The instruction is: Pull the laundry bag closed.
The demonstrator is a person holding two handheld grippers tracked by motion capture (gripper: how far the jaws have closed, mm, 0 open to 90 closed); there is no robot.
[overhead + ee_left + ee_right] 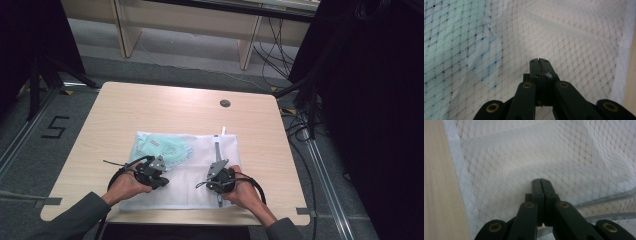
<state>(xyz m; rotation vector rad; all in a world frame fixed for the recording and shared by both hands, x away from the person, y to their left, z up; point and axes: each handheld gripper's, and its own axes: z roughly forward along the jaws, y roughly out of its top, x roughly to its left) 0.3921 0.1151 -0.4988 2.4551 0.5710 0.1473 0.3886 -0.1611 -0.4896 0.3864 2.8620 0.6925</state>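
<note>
White mesh bag (200,187) (mint-green garment (167,147) inside) on pale wooden table (150,105).

Both tools (150,172) (220,179) on mesh bag (195,150)

Seeing a pale wooden table (165,107) standing on a grey floor (190,65). Noting a small round dark grommet (225,103) sitting near the table's far edge. Spotting strips of grey tape (48,201) lying at the near corners. Reading a black "5" (56,127) marking the floor to the left. Finding black cables (272,47) trailing at the far right, beside light wooden furniture legs (127,30).
</note>
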